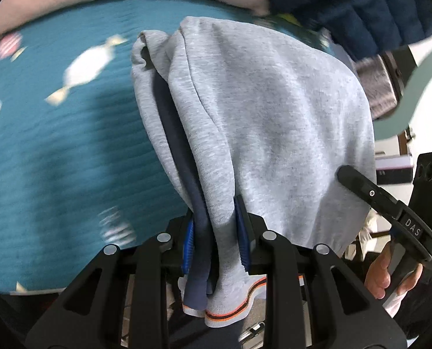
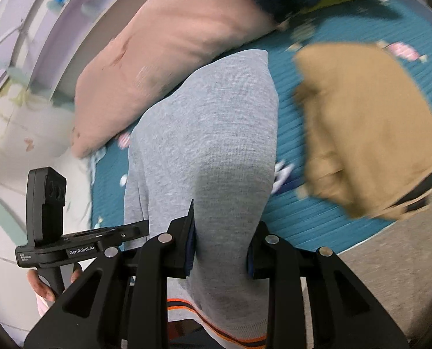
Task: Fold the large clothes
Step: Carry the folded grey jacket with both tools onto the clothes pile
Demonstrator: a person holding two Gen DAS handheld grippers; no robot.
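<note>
Both grippers clamp the grey garment (image 1: 268, 122): the left gripper (image 1: 216, 241) has its jaws closed on bunched grey and navy folds, the right gripper (image 2: 220, 250) on its striped hem. It hangs above the teal bedspread (image 1: 56, 145), near a pink pillow (image 2: 163, 58) and a tan garment (image 2: 367, 128).

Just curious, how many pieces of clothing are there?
2 clearly: a grey garment clamped in both grippers, a folded tan one on the teal bedspread. More may be hidden.

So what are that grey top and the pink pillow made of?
Grey top: looks like soft heathered cotton-type jersey, matte, with a ribbed, orange-striped hem. Pink pillow: a matte woven-looking fabric cover, creased, probably soft-filled. The blur leaves the weave unclear.
</note>
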